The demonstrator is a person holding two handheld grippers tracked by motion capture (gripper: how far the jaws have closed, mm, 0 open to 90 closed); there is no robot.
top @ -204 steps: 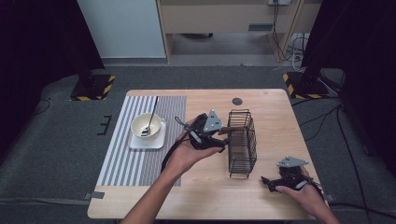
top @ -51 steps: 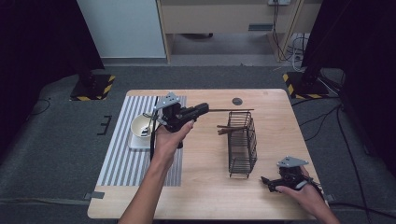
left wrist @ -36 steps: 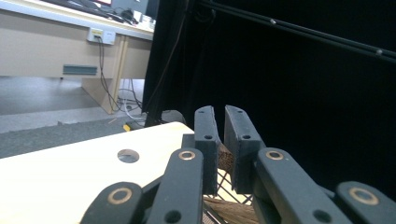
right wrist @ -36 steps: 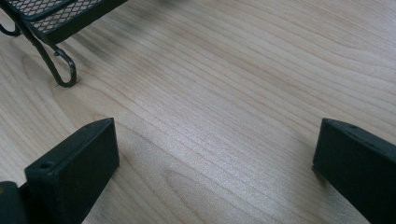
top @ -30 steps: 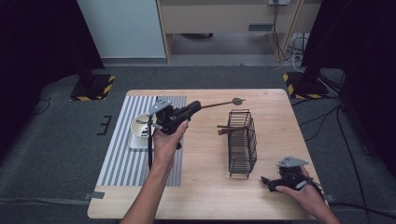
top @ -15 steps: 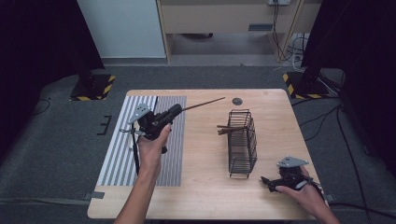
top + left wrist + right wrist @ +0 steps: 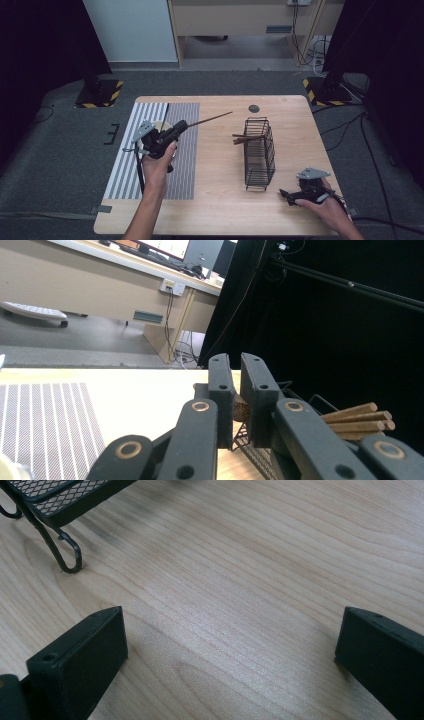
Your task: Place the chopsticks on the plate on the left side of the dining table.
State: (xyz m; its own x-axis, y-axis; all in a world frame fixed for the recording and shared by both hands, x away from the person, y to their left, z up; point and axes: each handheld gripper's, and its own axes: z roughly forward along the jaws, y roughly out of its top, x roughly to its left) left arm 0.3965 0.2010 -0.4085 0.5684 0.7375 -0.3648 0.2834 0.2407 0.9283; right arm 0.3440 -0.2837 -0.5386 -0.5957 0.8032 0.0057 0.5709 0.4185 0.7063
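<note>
**Wooden chopstick being carried to the mat**

Left claw (image 7: 176, 129) is gripping one chopstick (image 7: 209, 120), having drawn it leftward from the wire basket (image 7: 260, 152) toward the striped mat (image 7: 182, 165); placement seems next. Right claw (image 7: 286, 195) is resting wide open on the desk (image 7: 220, 200).

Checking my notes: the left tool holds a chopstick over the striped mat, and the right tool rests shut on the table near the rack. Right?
Not quite. The right tool is open: the right gripper view shows its jaws wide apart over bare table. The rest stands.
</note>
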